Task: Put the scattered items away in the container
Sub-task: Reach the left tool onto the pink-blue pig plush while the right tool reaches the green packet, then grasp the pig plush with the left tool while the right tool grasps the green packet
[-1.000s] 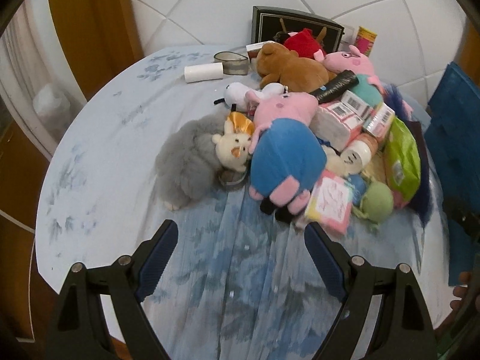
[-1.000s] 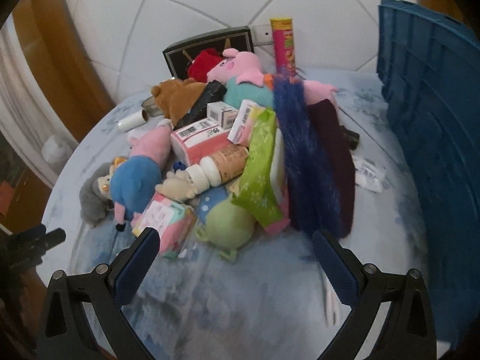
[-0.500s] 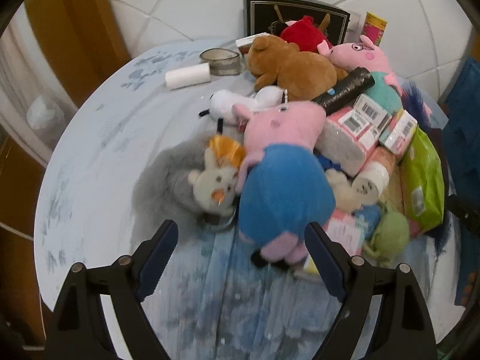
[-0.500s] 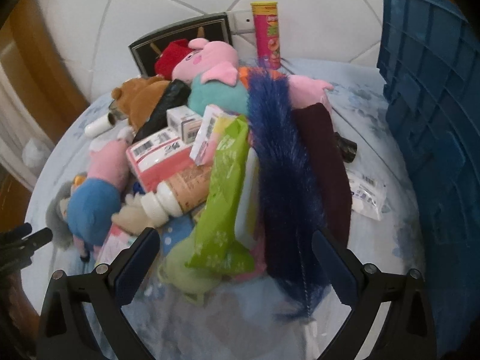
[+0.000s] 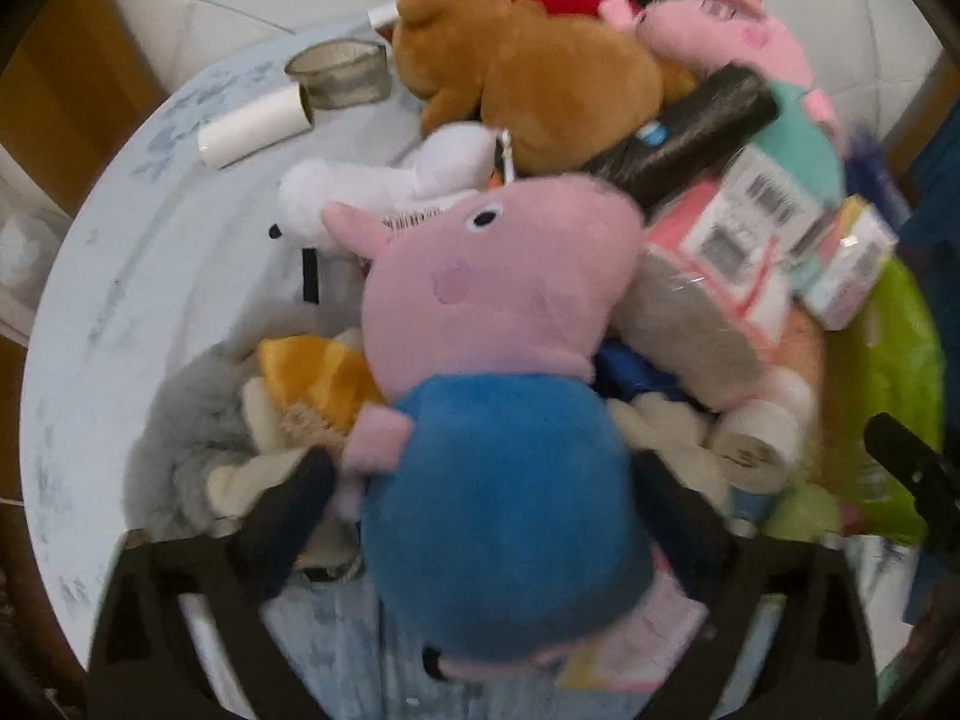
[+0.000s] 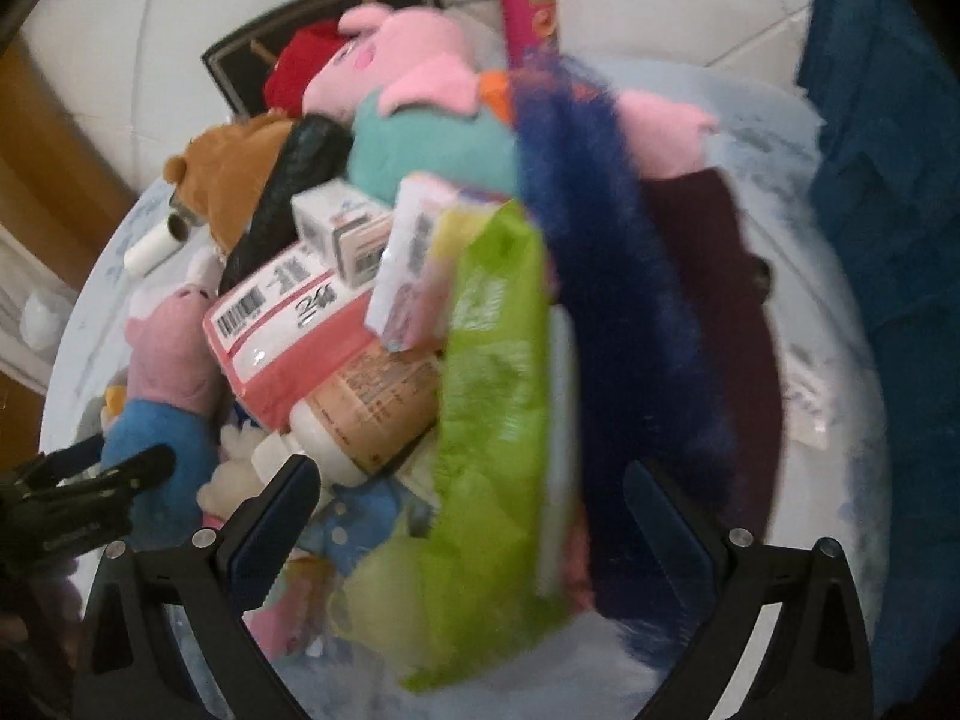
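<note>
Both claws gape: left gripper point(image 5: 480, 516), jaws just widened, straddles the blue-bodied pig toy point(image 5: 504, 480), contact blurred; right gripper point(image 6: 468, 516) hovers over the green packet point(image 6: 492, 396). Beyond, the heap blurs; blue container point(image 6: 888, 192) is cut off rightward.

Two pig plushes point(image 5: 504, 276) point(image 5: 738, 36), one bear point(image 5: 528, 78).

Your pig toy point(image 5: 498, 420) is soft matt plush, like the brown bear point(image 5: 540, 60) and the shaggier grey plush point(image 5: 180, 438) beside it. The pink packs point(image 6: 288, 336) are wrapped in glossy film, and the green pouch point(image 6: 492, 396) is shiny plastic. The blue duster point(image 6: 606, 276) looks fluffy. The crate point(image 6: 894, 192) is matt ribbed plastic, and the tablecloth point(image 5: 150, 252) is smooth.
</note>
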`<state>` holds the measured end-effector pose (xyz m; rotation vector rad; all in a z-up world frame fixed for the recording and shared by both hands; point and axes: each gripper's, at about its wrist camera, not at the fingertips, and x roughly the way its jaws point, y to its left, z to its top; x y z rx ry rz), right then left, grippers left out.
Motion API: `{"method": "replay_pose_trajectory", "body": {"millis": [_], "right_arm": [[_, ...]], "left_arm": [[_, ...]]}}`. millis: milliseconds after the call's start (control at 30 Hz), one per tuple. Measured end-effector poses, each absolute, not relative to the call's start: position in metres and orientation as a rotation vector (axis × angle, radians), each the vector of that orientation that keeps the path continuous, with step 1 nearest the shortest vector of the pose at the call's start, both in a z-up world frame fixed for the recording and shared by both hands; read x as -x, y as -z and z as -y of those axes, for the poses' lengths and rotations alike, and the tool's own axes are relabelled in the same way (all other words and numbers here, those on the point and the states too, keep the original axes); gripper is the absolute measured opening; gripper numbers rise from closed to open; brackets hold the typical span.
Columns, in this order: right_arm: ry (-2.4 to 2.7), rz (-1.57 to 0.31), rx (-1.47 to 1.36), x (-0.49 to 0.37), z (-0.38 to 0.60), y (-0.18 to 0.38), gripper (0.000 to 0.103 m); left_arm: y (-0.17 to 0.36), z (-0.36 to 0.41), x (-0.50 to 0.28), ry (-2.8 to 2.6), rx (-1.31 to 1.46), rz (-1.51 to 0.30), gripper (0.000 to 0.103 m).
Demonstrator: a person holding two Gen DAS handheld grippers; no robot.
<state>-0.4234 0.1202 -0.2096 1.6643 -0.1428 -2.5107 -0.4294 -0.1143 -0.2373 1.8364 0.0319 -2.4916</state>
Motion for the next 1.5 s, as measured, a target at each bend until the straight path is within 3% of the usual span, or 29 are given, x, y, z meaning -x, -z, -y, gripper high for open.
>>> {"method": "replay_pose_trajectory", "body": {"millis": [100,300,1000,1067,1200,1367,1400,1433,1500], "right_arm": [[2.516,0.081,-1.706,0.432,-0.115,0.224,0.103],[2.470,0.144,-1.729,0.441,-0.124,0.246,0.103],[2.533,0.267,-1.643,0.445,-0.134,0.252,0.103],[2.518,0.191,-1.700,0.446,-0.129,0.249,0.103],[2.596,0.032,-1.736,0.438,-0.128,0.232,0.103],[2.554,0.110,-1.821,0.437,-0.140,0.249,0.103],[2.577,0.055,-1.806,0.436,-0.134,0.246,0.103],[2.598,0.002,-1.790,0.435,-0.128,0.243,0.101],[2.613,-0.051,-1.761,0.436,-0.119,0.238,0.086]], "left_arm": [[0.252,0.111,0.437,2.488,-1.862,-0.001,0.103],[0.272,0.099,0.443,2.463,-1.868,0.100,0.103],[0.275,0.100,0.447,2.461,-1.911,0.060,0.103],[0.266,0.102,0.442,2.475,-1.890,0.041,0.096],[0.257,0.103,0.435,2.505,-1.851,0.010,0.091],[0.270,0.097,0.435,2.489,-1.853,0.033,0.095],[0.271,0.096,0.436,2.483,-1.859,0.043,0.096],[0.272,0.095,0.437,2.478,-1.865,0.051,0.097],[0.274,0.095,0.437,2.477,-1.879,0.059,0.098]]}}
